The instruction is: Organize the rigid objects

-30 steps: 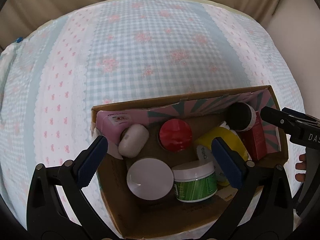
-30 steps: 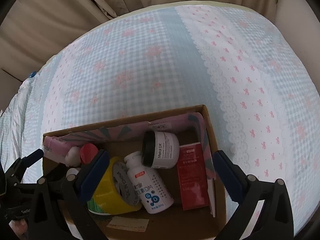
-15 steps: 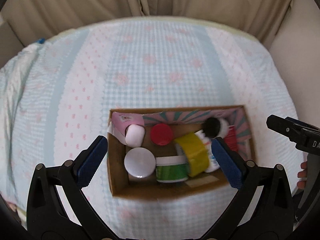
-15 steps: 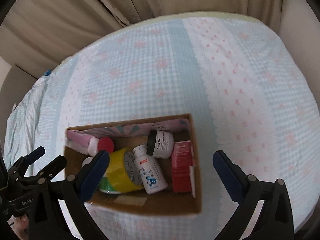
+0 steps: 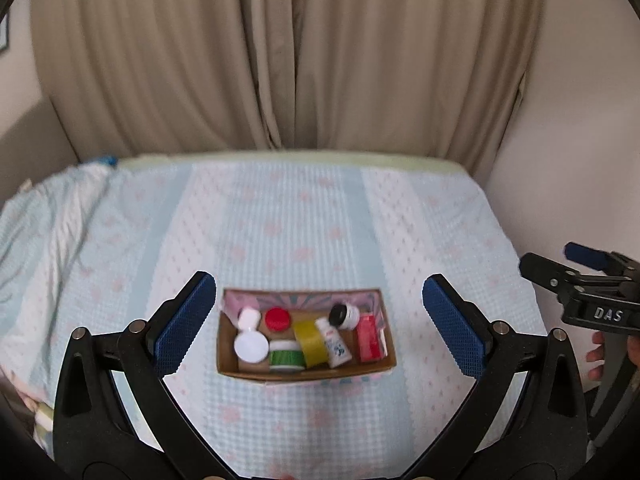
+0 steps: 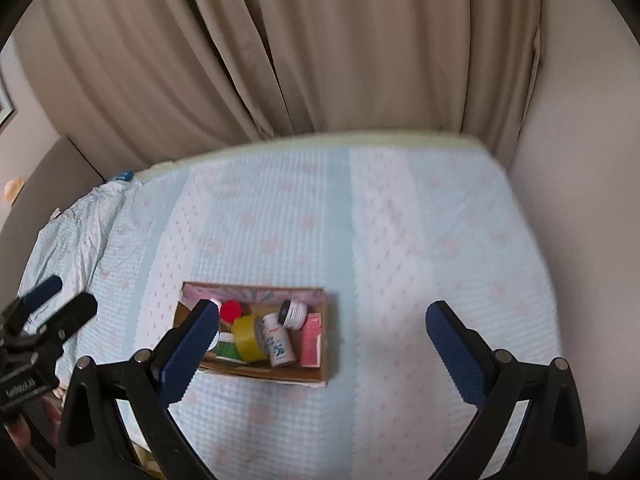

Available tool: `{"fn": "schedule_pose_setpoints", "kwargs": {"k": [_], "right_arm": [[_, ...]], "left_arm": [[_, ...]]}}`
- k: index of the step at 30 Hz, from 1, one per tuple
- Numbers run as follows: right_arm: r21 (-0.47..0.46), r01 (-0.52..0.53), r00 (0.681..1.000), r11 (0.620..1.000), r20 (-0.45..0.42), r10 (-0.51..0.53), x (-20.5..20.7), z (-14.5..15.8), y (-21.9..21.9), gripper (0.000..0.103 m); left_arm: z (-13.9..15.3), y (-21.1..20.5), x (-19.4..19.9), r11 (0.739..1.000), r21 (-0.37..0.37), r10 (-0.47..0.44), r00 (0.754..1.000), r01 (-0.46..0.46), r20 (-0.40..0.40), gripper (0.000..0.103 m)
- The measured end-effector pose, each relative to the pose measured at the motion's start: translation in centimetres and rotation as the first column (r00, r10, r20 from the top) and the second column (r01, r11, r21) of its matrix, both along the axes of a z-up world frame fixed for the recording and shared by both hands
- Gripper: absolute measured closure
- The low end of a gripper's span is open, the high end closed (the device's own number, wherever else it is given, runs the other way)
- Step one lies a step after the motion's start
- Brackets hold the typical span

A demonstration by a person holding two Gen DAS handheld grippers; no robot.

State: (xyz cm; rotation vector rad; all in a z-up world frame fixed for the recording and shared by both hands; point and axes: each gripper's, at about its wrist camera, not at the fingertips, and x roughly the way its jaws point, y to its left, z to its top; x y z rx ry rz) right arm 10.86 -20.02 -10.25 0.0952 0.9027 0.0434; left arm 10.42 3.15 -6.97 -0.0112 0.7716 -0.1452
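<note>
A cardboard box sits on the bed and holds several items: a white-lidded jar, a red cap, a green jar, a yellow tape roll, a white bottle, a black-capped jar and a red carton. The box also shows in the right wrist view. My left gripper is open and empty, well back from the box. My right gripper is open and empty, also well back.
The bed has a light blue and pink patterned cover. Beige curtains hang behind it. A wall runs along the bed's right side. Crumpled bedding lies at the left.
Both grippers have pulled up and back from the box, which now looks small and far. Both stayed open and empty. The box's contents have not moved.
</note>
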Motion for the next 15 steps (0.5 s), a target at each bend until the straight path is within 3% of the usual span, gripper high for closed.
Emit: {"fn": "schedule_pose_setpoints", "kwargs": {"k": [5, 15], "right_arm": [[-0.028, 0.004, 0.995, 1.000, 0.099, -0.001, -3.5, 3.4, -0.3, 0.000], [-0.061, 0.031, 0.981, 0.998, 0.193, -0.019, -6.0, 5.4, -0.5, 0.000]], "left_arm": [[2.8, -0.5, -3.1, 1.000, 0.002, 0.013, 0.997, -0.013, 0.081, 0.000], [3.9, -0.5, -5.5, 0.999, -0.006, 0.036, 0.989, -0.036, 0.141, 0.000]]}}
